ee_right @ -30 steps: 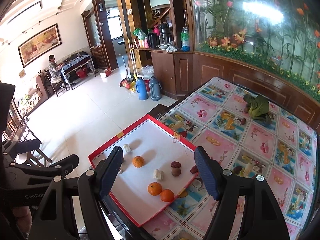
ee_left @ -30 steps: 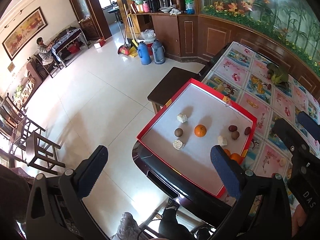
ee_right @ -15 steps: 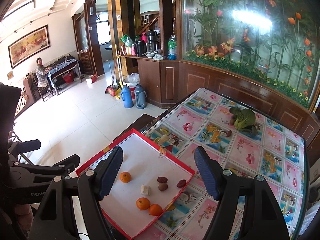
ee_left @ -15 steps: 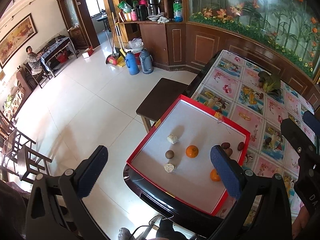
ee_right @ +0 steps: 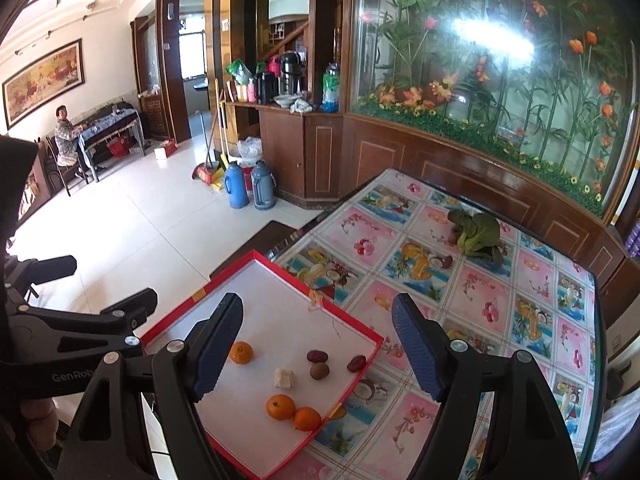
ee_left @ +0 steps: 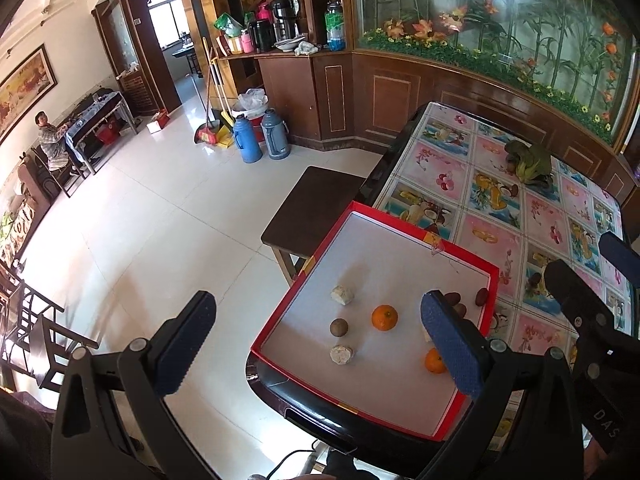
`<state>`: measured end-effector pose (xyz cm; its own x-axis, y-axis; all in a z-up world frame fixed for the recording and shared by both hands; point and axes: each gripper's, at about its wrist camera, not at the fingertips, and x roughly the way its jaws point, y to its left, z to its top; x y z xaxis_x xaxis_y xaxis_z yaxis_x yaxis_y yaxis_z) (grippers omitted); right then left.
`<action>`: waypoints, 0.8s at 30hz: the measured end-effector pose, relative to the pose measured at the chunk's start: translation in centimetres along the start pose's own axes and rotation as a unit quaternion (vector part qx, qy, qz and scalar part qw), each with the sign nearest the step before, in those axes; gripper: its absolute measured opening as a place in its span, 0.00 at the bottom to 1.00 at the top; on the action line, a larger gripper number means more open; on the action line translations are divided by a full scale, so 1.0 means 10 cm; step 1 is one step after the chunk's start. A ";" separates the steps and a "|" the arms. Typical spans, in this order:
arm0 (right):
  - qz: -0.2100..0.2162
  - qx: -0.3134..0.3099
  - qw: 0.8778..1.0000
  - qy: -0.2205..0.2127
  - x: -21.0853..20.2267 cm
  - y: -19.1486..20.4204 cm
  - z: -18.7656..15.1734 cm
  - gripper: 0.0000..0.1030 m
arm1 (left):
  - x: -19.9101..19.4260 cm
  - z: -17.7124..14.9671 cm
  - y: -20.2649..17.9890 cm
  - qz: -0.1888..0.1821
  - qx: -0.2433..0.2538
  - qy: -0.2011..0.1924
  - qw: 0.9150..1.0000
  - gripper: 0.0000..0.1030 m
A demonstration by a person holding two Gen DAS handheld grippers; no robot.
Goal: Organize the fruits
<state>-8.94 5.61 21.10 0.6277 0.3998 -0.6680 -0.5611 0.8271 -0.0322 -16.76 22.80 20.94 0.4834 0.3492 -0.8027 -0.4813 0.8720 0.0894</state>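
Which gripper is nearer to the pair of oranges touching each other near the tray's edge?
Right. The right gripper hangs open above the pair of oranges, which lies between its fingers in its view. The left gripper, also open, hovers over the tray's floor-side edge.

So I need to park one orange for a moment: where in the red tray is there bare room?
The tray's far corner, beyond the lone orange and the dates, is bare white. So is the near strip below the orange pair. The middle is crowded. Both grippers hang open above.
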 end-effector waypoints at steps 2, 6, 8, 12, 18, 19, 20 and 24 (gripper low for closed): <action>-0.003 0.001 1.000 0.009 0.02 0.02 -0.04 0.75 | 0.03 -0.03 0.01 0.000 0.001 0.002 1.000 0.99; -0.013 -0.003 1.000 0.026 0.06 0.09 -0.11 0.75 | 0.12 -0.11 0.07 -0.003 0.004 0.014 1.000 0.99; -0.014 -0.005 0.999 0.032 0.07 0.13 -0.13 0.75 | 0.15 -0.14 0.10 -0.006 0.004 0.021 1.000 0.99; -0.018 -0.022 0.999 0.035 0.11 0.22 -0.14 0.75 | 0.21 -0.19 0.14 -0.001 0.006 0.023 1.000 0.99; -0.018 -0.020 0.999 0.039 0.16 0.25 -0.07 0.75 | 0.26 -0.18 0.19 -0.003 0.003 0.021 1.000 0.99; -0.018 -0.020 0.999 0.039 0.17 0.26 -0.06 0.75 | 0.26 -0.16 0.20 -0.003 0.004 0.018 1.000 0.99; -0.019 -0.021 0.999 0.038 0.18 0.26 -0.05 0.75 | 0.27 -0.14 0.20 -0.003 0.006 0.016 1.000 0.99; -0.022 -0.025 0.999 0.035 0.22 0.29 -0.02 0.75 | 0.31 -0.04 0.19 -0.005 0.011 0.010 1.000 0.99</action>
<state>-9.33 8.79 19.38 0.6140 0.3337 -0.7153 -0.5614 0.8216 -0.0987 -16.45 25.38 18.33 0.4736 0.3332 -0.8153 -0.4605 0.8828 0.0933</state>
